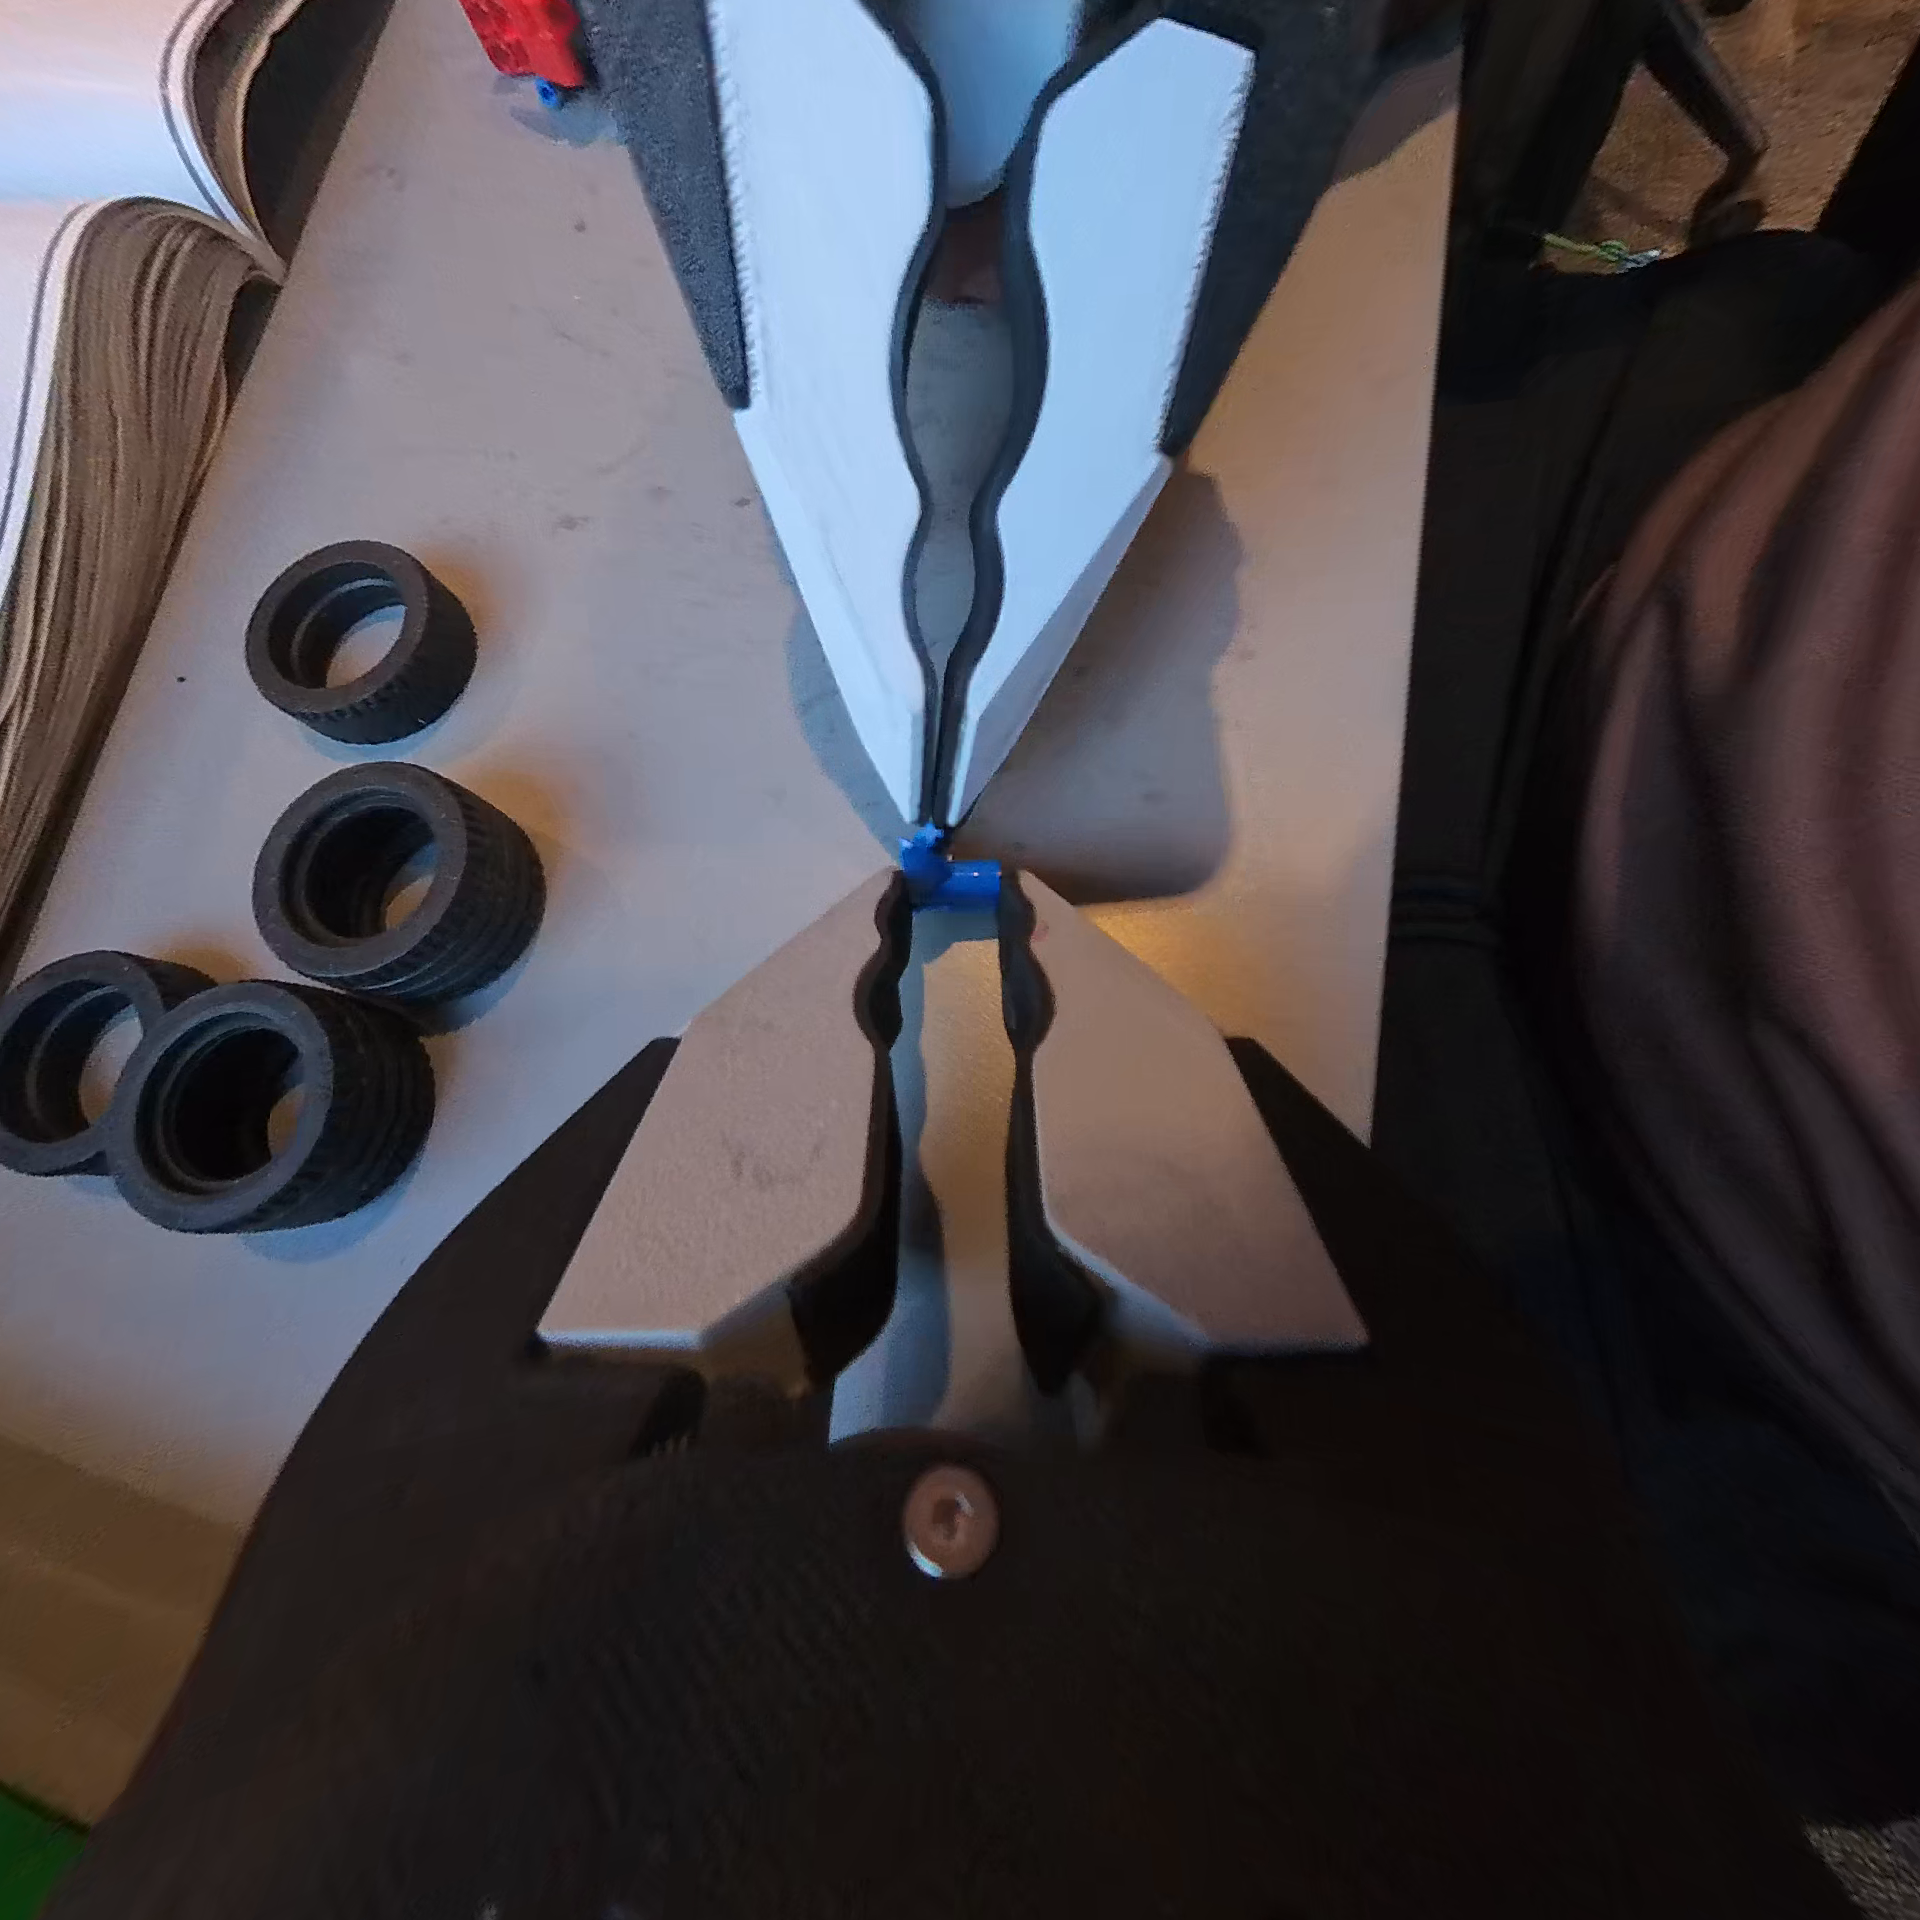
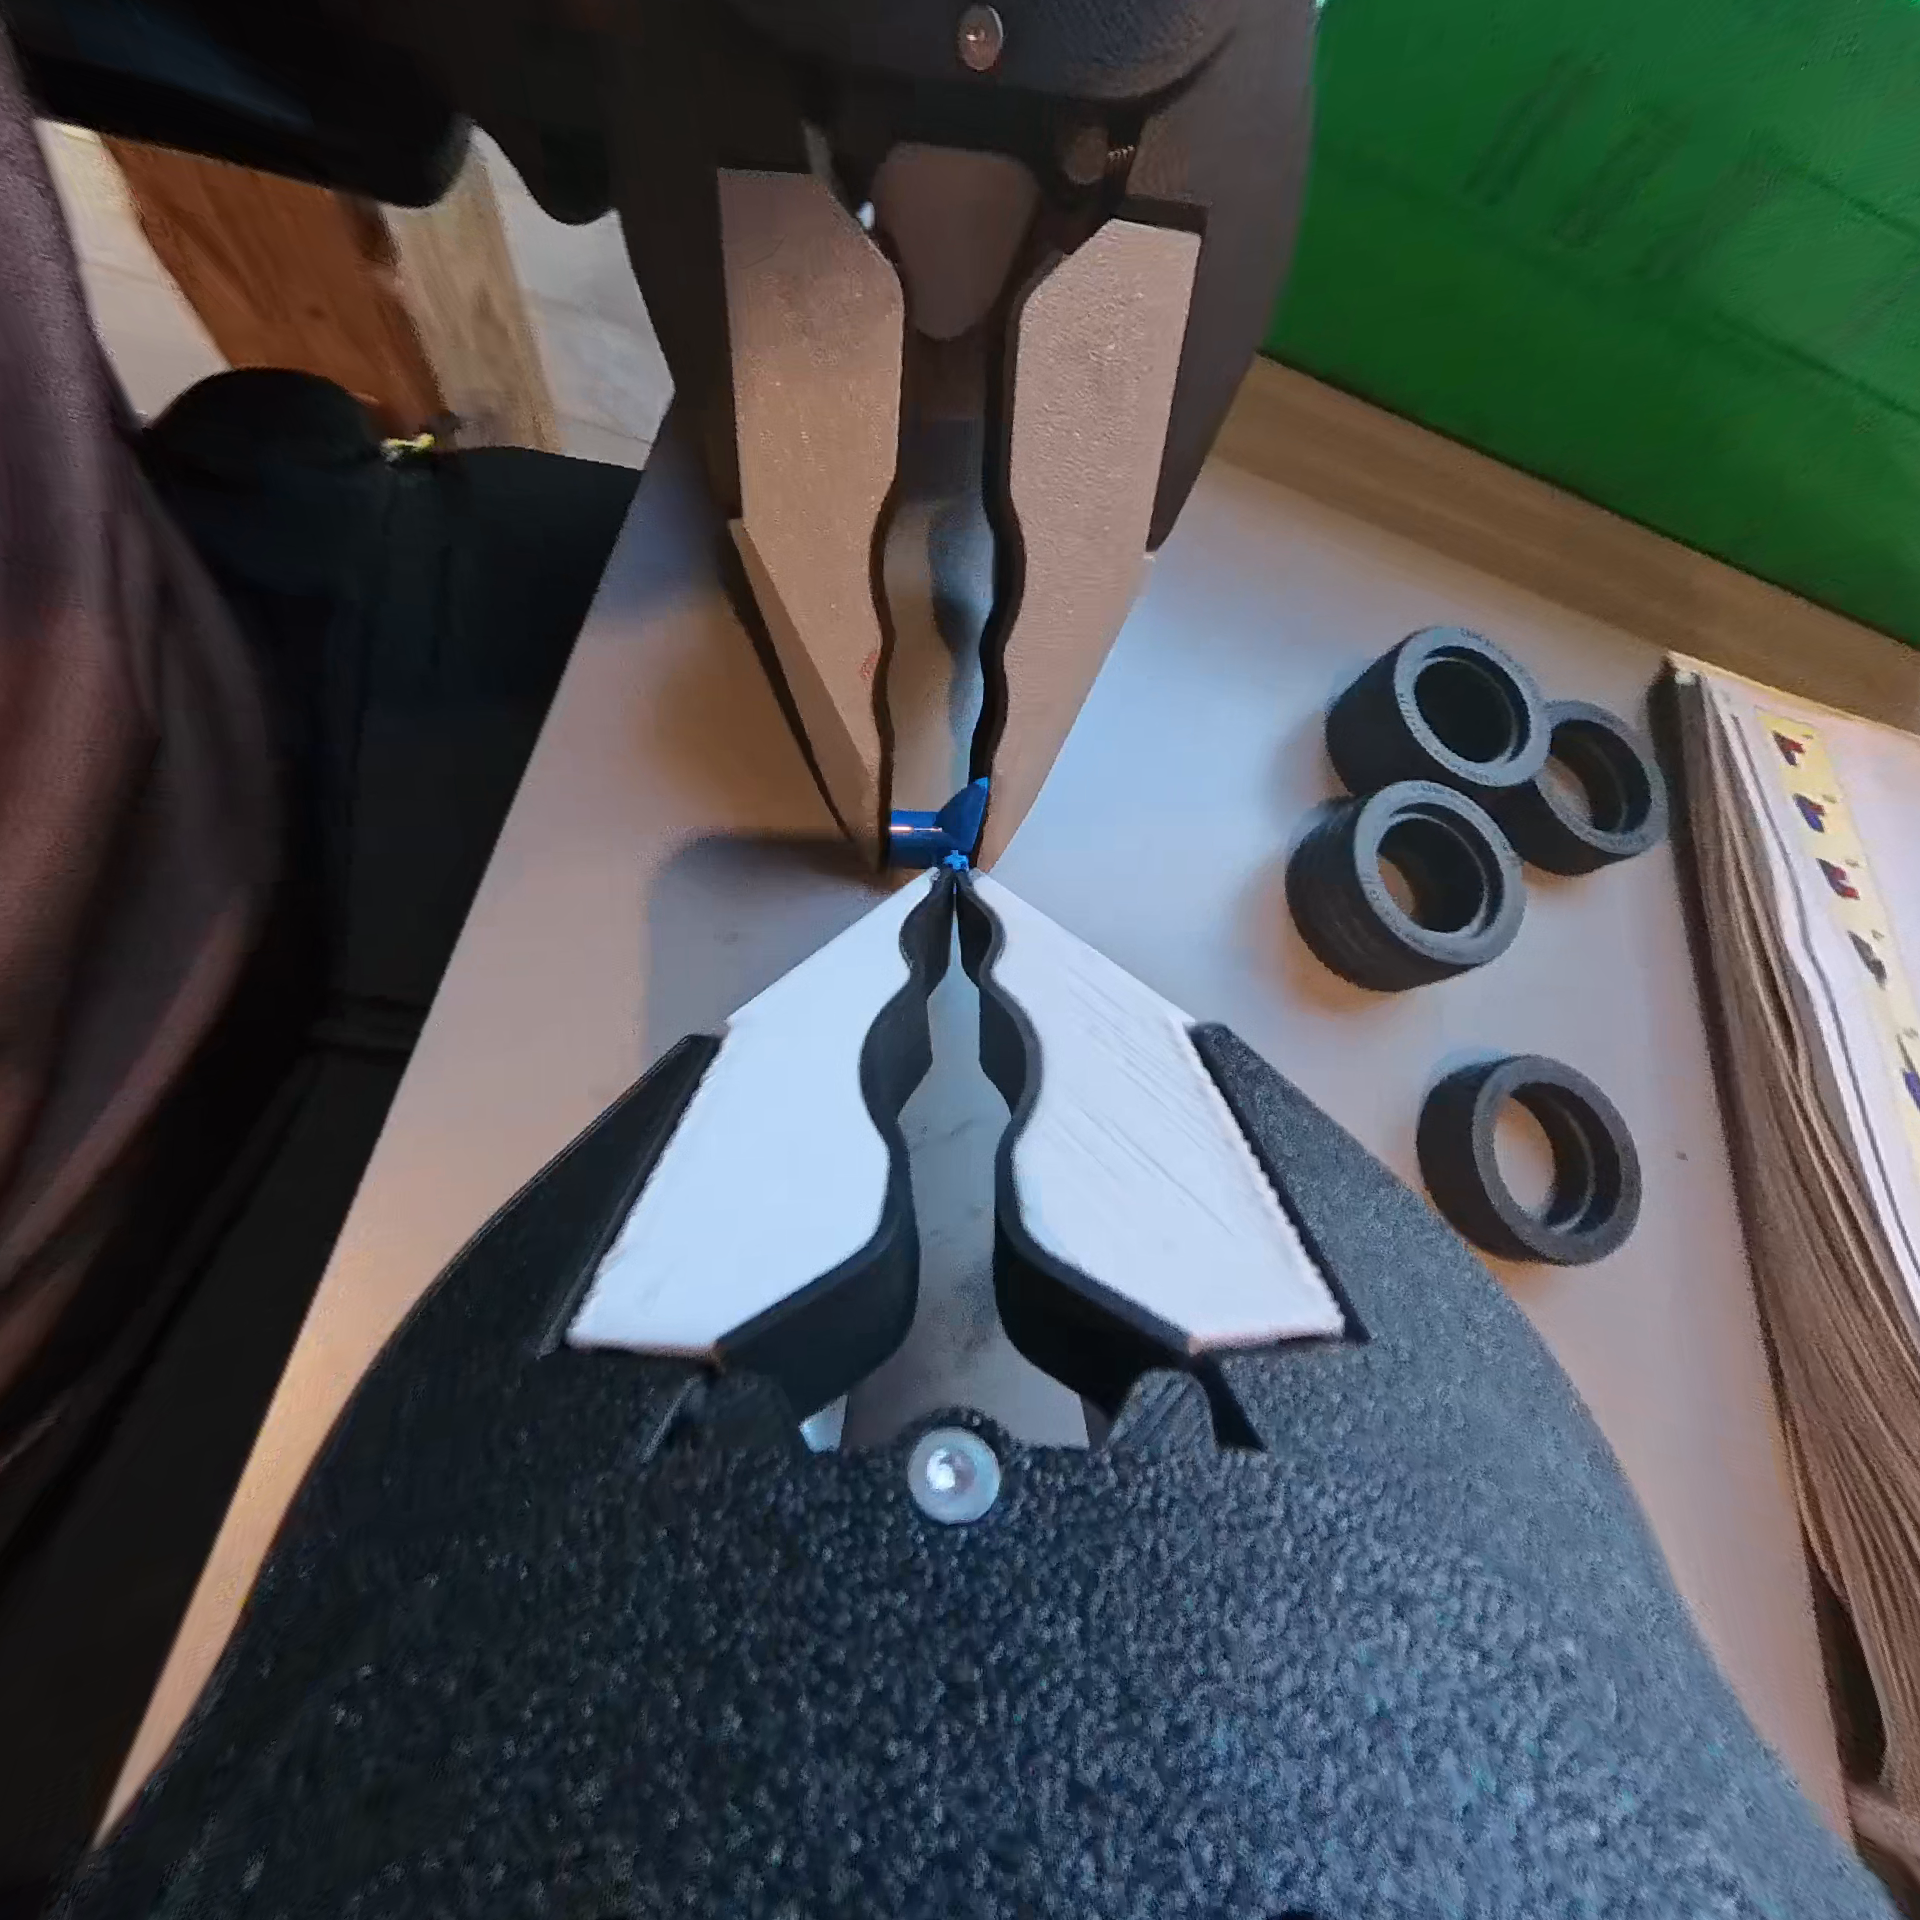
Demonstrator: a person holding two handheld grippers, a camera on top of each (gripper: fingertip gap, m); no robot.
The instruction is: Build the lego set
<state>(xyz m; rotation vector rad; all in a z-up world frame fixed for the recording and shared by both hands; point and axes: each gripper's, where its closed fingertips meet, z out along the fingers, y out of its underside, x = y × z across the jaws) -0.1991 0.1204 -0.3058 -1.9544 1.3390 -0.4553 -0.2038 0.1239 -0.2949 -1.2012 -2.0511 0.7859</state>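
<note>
So both tongs are meeting tip to tip over the desk right now. The left gripper (image 1: 954,902), the one with the tan wedge fingers and wavy black pads, is pinching the barrel of a tiny blue plastic lego connector piece (image 1: 948,871) across its width. The right gripper (image 2: 954,878), white wedge fingers with the same black pads, is clenched nearly flat on a thin blue stub poking out of that same piece. Can't tell if that stub is a separate pin or just part of the connector, it's too small.

The whole thing is hanging in the air above the pale tabletop (image 1: 582,436), close to its edge by the person's lap.

Off to the side, four black rubber lego tyres (image 2: 1405,883) are sitting loose on the table, two of them touching. Beyond those there's a thick open instruction booklet (image 2: 1808,997), and a red lego brick (image 1: 525,36) is peeking in at the far edge in the left view.

What's worrying me: both grips are right at the fingertips on a really small part. I'm guessing any twist or uneven push is going to pop it out, and this near the edge it could easily be dropping to the floor.
</note>
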